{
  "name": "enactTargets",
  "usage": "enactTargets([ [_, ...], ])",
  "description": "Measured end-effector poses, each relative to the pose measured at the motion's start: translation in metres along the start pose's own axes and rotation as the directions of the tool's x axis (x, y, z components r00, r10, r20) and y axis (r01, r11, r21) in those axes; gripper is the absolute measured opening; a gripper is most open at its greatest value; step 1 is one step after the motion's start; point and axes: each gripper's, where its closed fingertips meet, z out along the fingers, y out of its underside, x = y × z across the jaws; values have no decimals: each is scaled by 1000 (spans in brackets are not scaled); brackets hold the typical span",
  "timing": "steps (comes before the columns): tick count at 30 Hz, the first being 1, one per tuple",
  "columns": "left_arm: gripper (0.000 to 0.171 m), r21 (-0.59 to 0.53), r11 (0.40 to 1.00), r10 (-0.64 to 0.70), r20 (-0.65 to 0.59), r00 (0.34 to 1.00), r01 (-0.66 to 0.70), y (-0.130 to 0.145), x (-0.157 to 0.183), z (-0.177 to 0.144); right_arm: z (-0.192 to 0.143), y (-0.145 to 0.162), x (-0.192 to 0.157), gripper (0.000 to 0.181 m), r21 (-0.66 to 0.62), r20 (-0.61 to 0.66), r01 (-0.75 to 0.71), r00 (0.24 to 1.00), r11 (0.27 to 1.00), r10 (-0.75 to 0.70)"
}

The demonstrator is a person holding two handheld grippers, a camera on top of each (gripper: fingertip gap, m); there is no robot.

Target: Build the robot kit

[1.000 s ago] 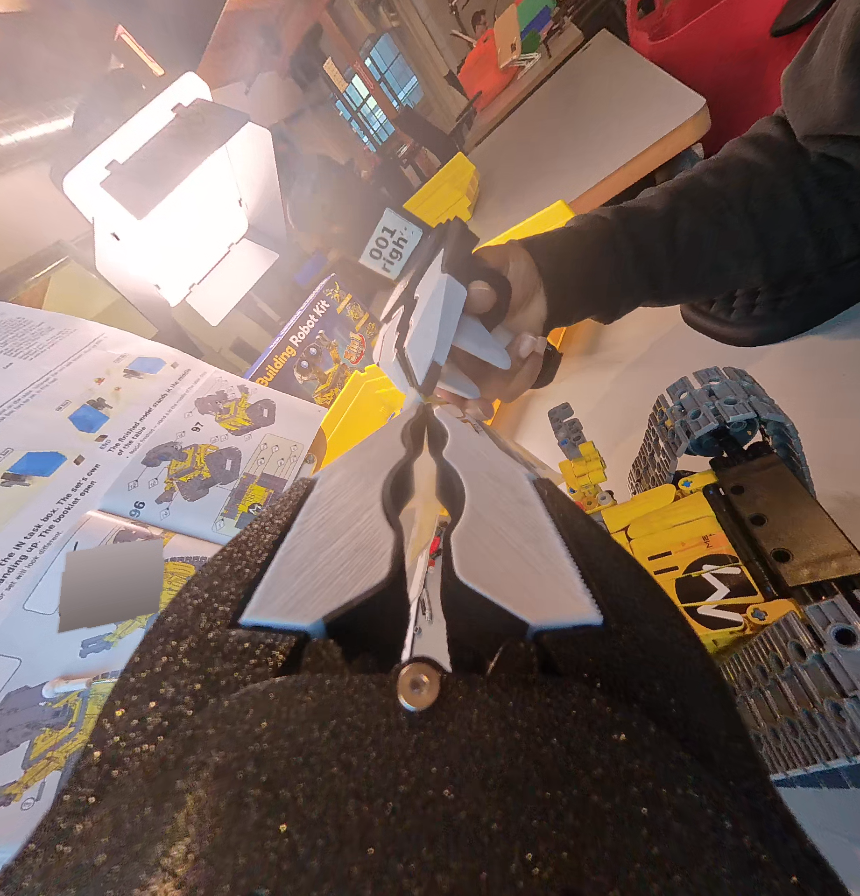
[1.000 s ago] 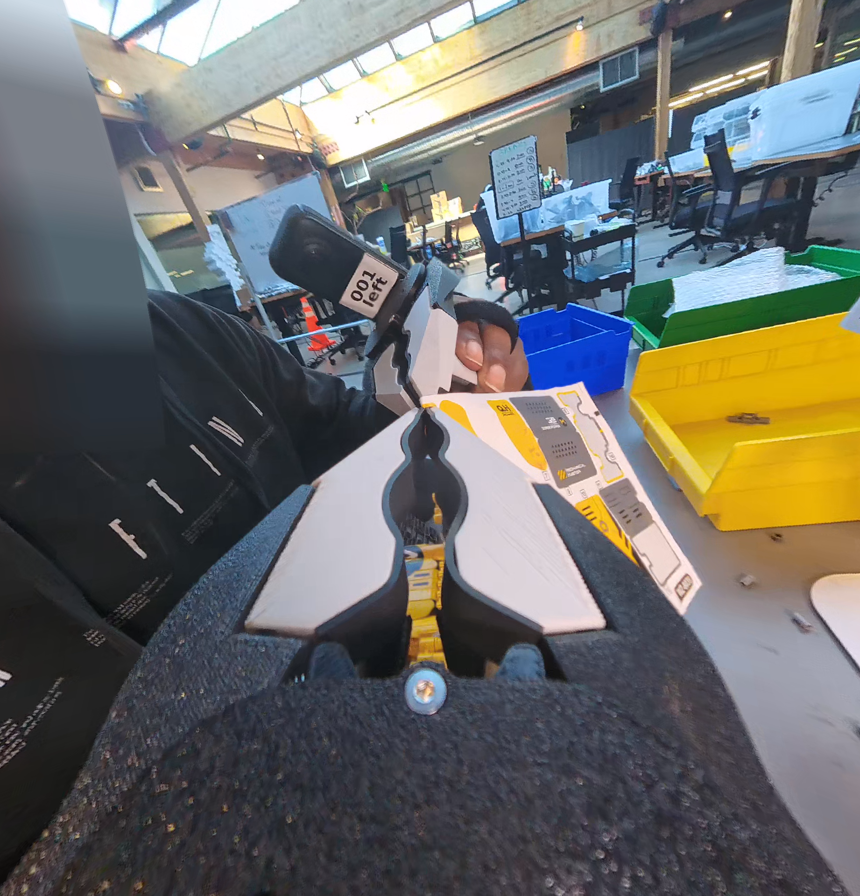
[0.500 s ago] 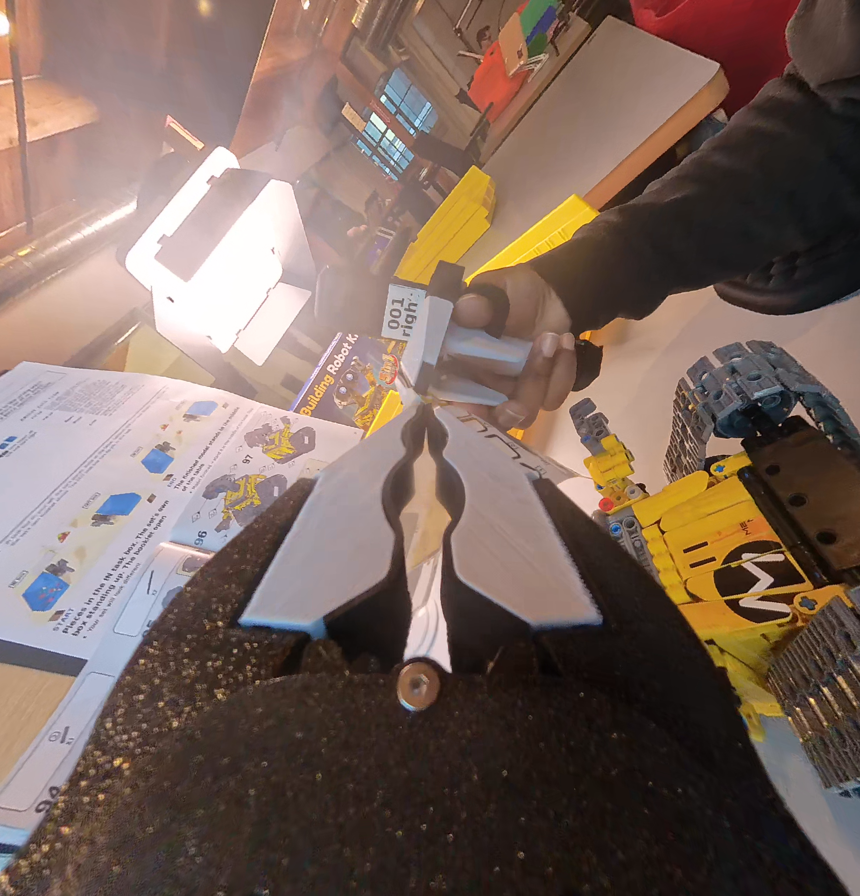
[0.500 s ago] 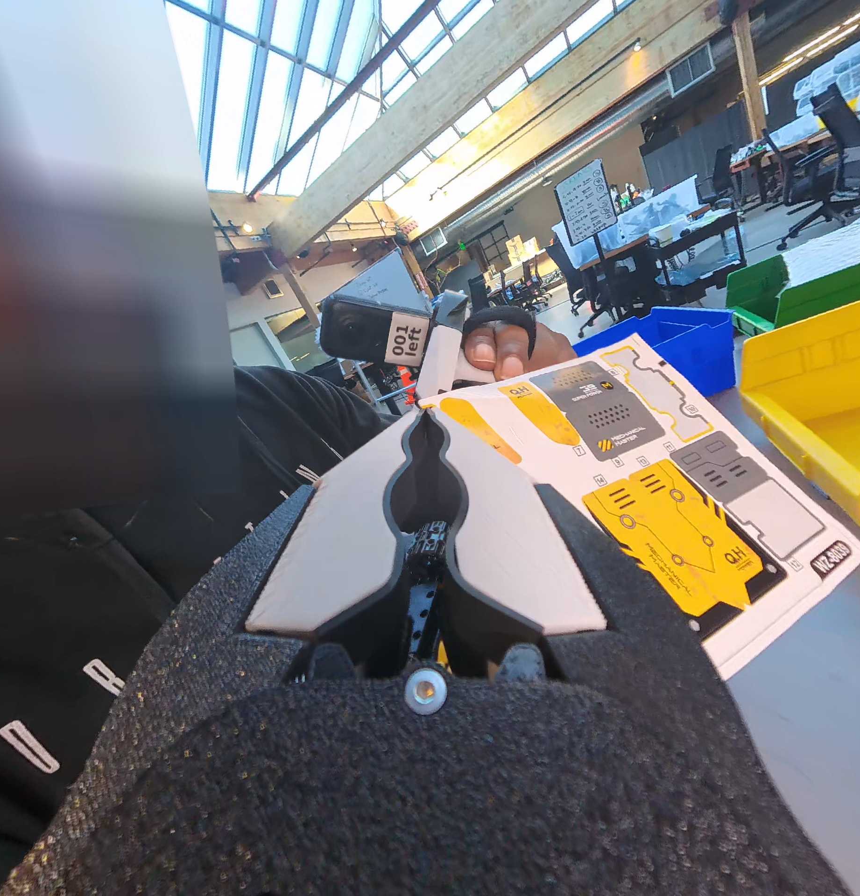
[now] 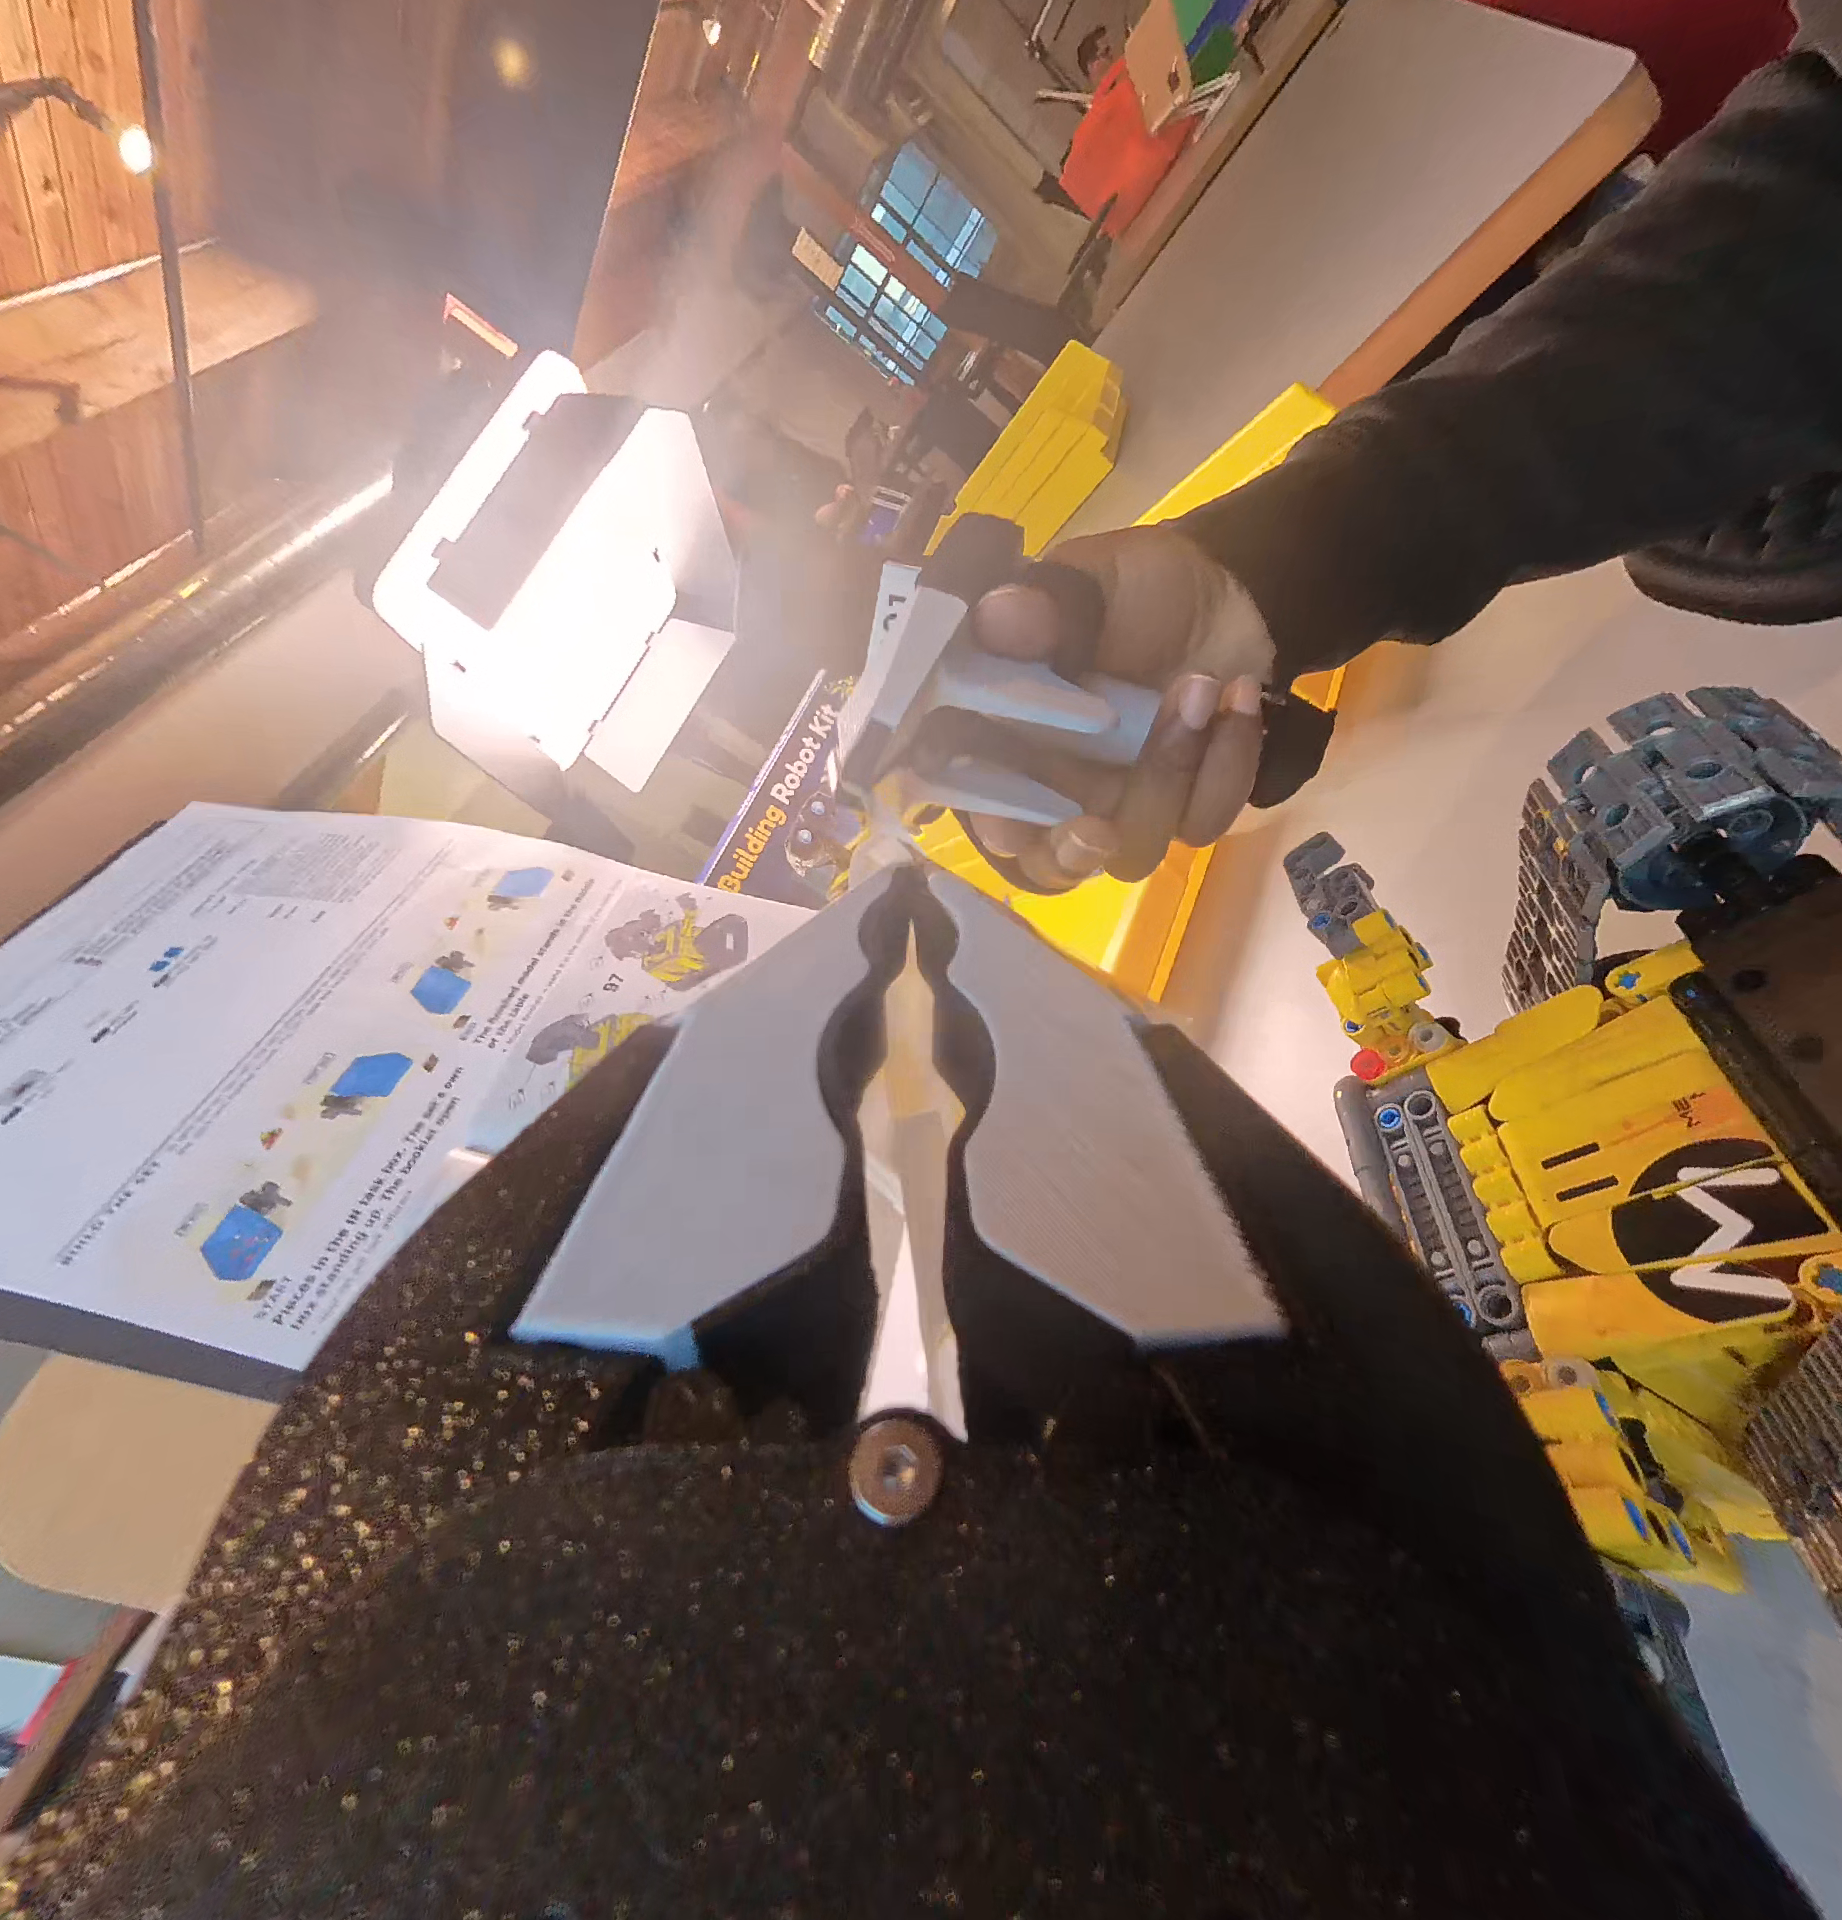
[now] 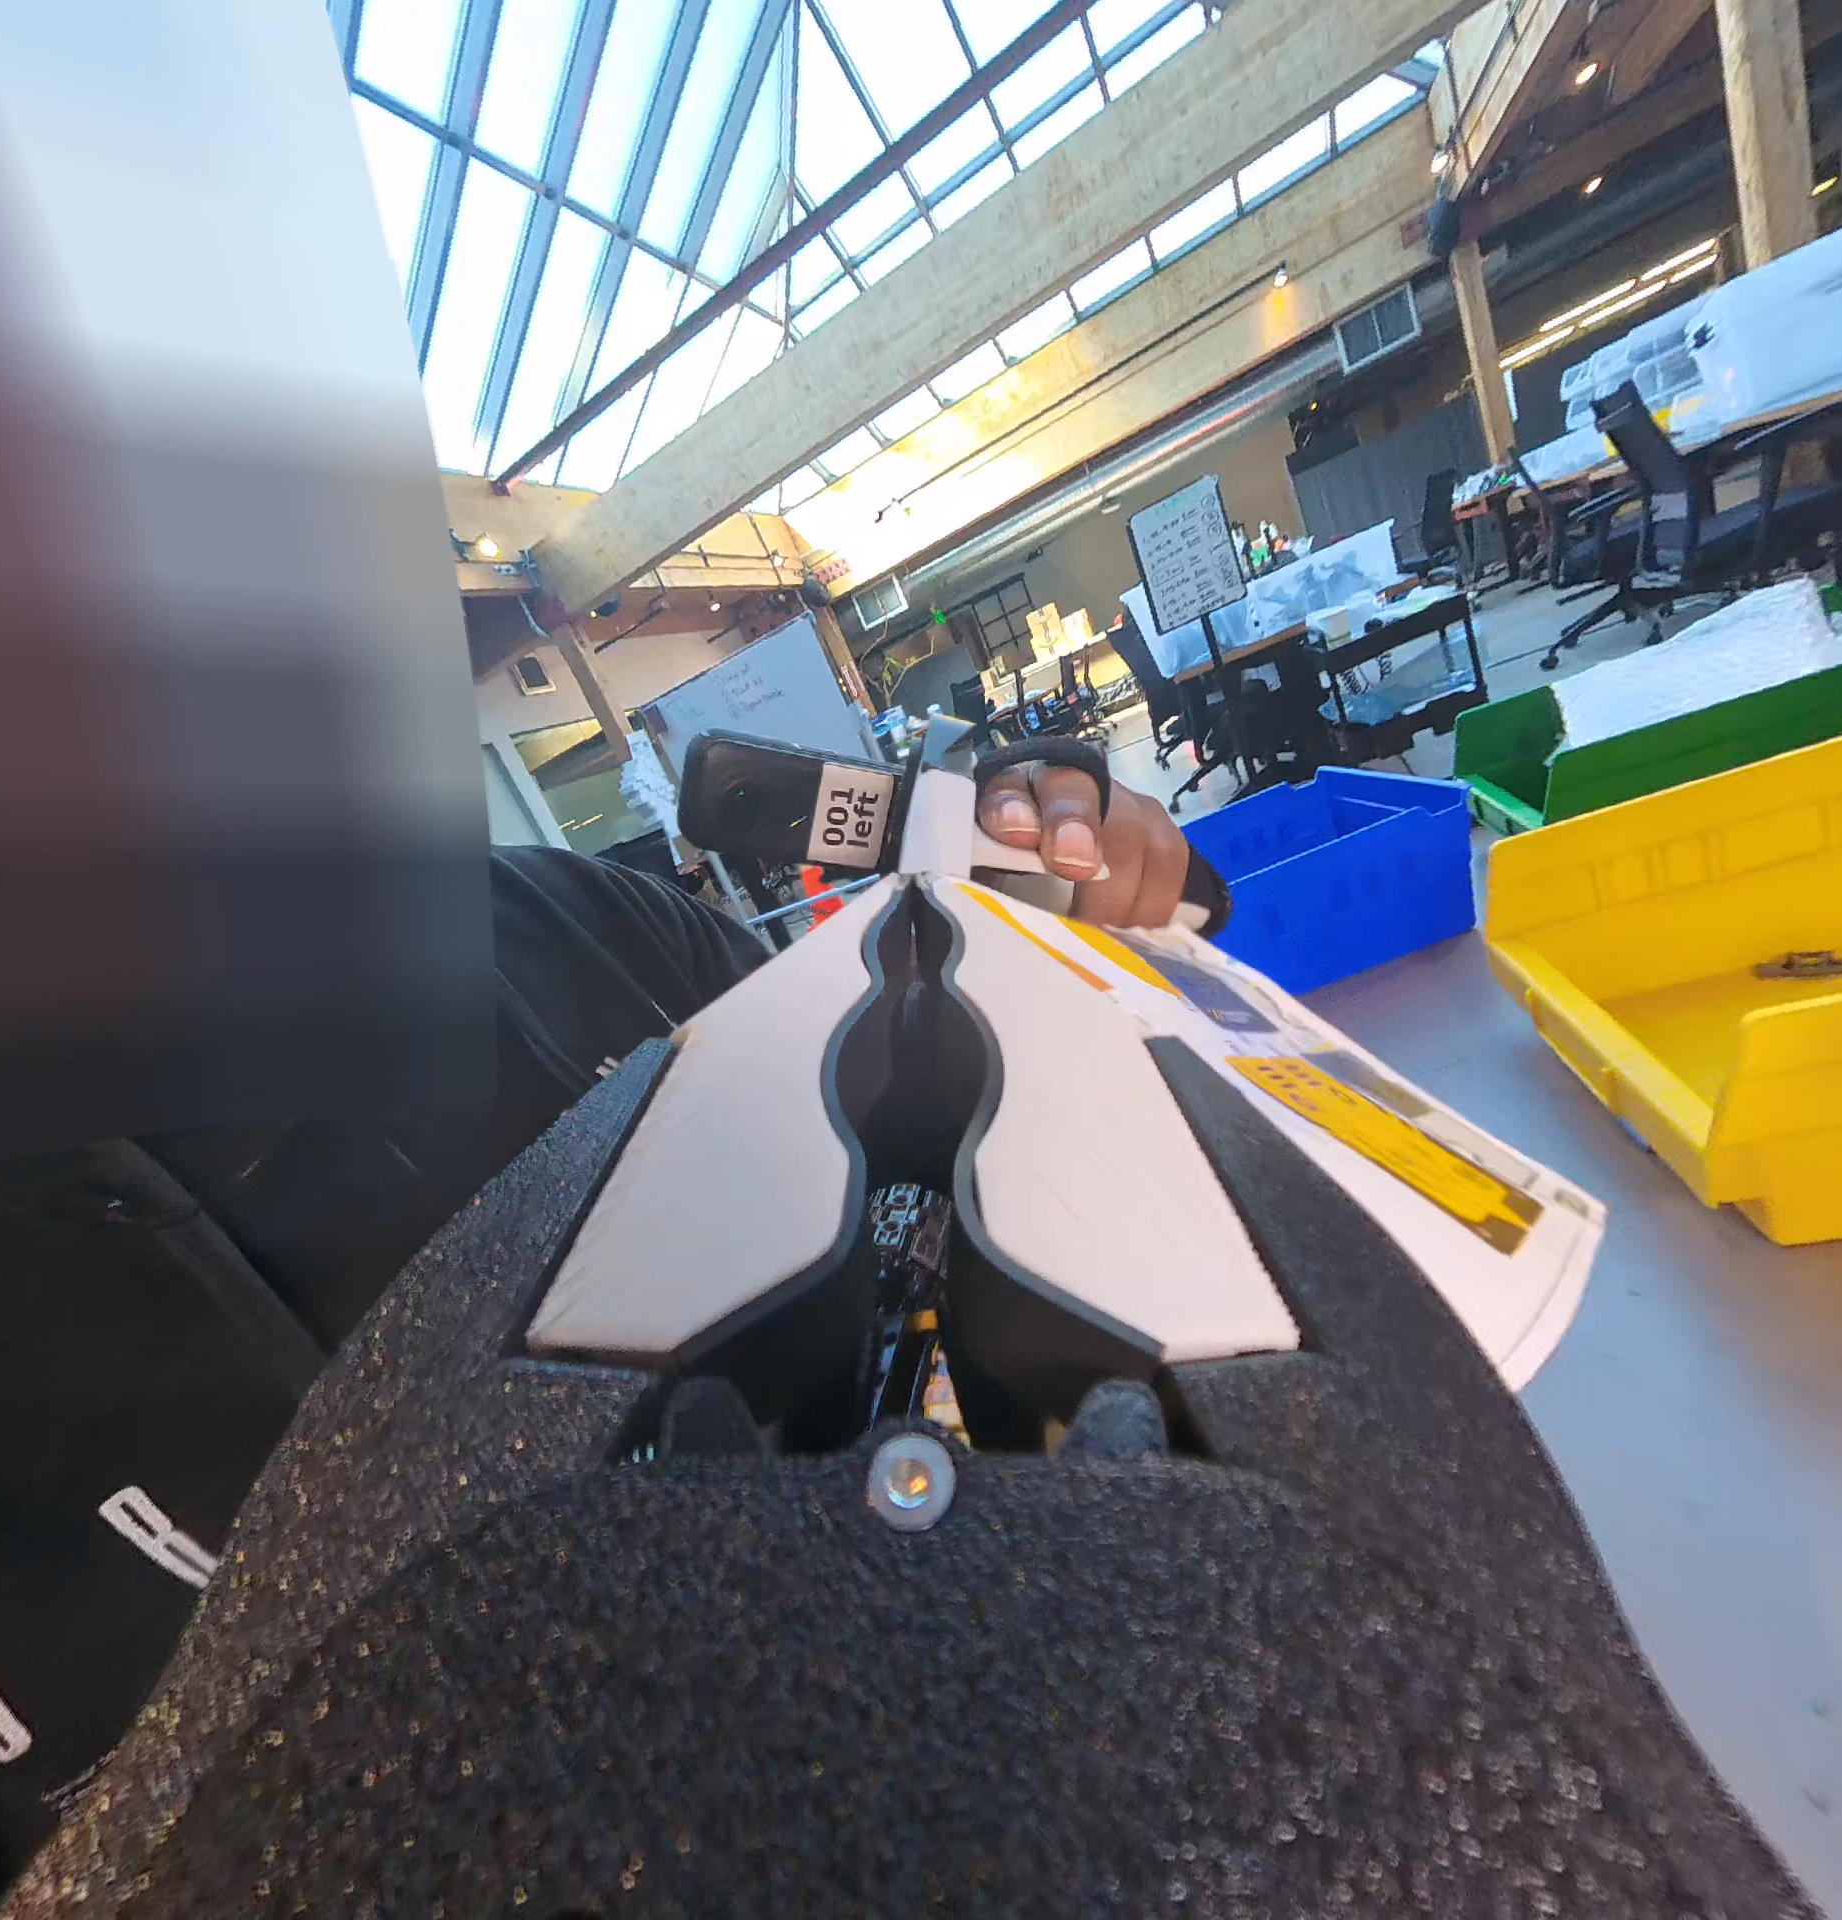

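My left gripper (image 5: pixel 904 878) is shut on a white sticker sheet (image 5: pixel 901 1226), which shows edge-on between its jaws. The right gripper's body (image 5: pixel 958 707), held by a hand, sits just past its tips. In the right wrist view my right gripper (image 6: pixel 915 883) is shut, with its tips at the near corner of the sticker sheet (image 6: pixel 1312 1101). The sheet carries yellow and grey stickers and spreads off to the right above the table. The left gripper (image 6: pixel 927 831), in a hand, meets the sheet at the same corner.
A yellow and grey tracked brick robot (image 5: pixel 1623 1143) stands on the table at the right. An open instruction booklet (image 5: pixel 273 1039), a kit box (image 5: pixel 782 800) and a bright lamp (image 5: pixel 564 561) are at the left. Yellow (image 6: pixel 1727 1039), blue (image 6: pixel 1343 862) and green (image 6: pixel 1675 727) bins stand to the right. The tips of both grippers are at nearly the same place.
Both grippers have tilted while staying shut on the sheet. In the right view the sheet has swung from upright to nearly flat, off to the right. The right gripper has turned side-on.
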Motion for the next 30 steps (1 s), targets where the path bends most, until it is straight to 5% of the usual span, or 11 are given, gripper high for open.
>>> enactTargets([
  [7,0,-20,954,-297,27,954,298,12,-22,-5,-12,-29,4,0,116,-121,166,981,979,-152],
  [10,0,-70,911,-389,186,902,407,33,-55,-27,-19,-37,6,0,59,-238,302,930,952,-280],
  [14,0,-19,768,-565,452,690,641,78,-84,-98,-27,-45,6,0,16,-306,362,889,932,-341],
  [17,0,-18,688,-558,626,545,725,112,-56,-154,-29,-48,4,0,17,-314,371,884,928,-347],
  [21,0,-129,434,-530,764,368,892,164,29,-199,-27,-46,4,0,25,-297,355,895,935,-332],
  [26,9,-238,-43,-558,811,174,970,198,118,-226,-17,-34,5,0,-11,-271,327,909,945,-318],
  [28,28,-290,-123,-509,839,190,949,205,131,-241,-14,-31,4,0,-31,-268,331,906,943,-327],
  [30,36,-304,-97,-495,841,219,948,196,125,-244,-13,-30,3,0,-44,-271,337,902,940,-336],
])
